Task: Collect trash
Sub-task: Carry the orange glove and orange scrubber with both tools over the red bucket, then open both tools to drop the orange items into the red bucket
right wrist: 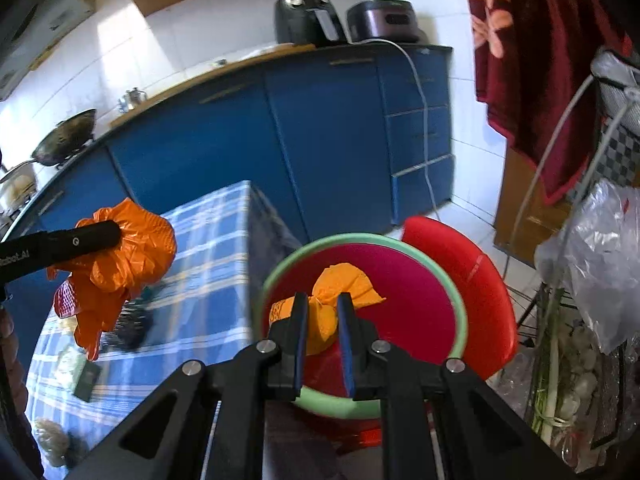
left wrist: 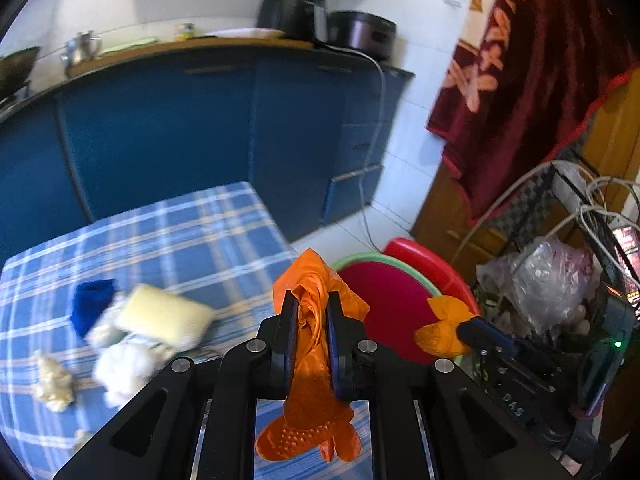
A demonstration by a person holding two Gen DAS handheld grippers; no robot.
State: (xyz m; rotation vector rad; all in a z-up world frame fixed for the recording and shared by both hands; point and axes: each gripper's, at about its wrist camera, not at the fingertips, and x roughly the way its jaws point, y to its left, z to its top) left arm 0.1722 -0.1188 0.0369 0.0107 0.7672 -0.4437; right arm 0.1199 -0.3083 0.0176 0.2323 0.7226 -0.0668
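Note:
My left gripper [left wrist: 313, 312] is shut on an orange plastic bag [left wrist: 310, 360], held above the table's right edge; the bag also shows in the right wrist view [right wrist: 120, 260]. My right gripper [right wrist: 323, 316] is shut on another part of the orange bag [right wrist: 336, 300], held over a red bin with a green rim [right wrist: 462, 312]; that gripper shows in the left wrist view [left wrist: 460, 330]. On the blue plaid tablecloth [left wrist: 180, 240] lie a yellow sponge [left wrist: 166, 316], a blue scrap [left wrist: 92, 300], white crumpled tissues [left wrist: 120, 368] and a cream wad [left wrist: 54, 380].
The red bin [left wrist: 400, 304] stands beside the table, with a red plastic chair [right wrist: 480, 280] behind it. A wire rack with plastic bags [left wrist: 552, 280] and cables is at the right. Blue kitchen cabinets [left wrist: 200, 128] run behind. A dark red towel [left wrist: 520, 80] hangs at the upper right.

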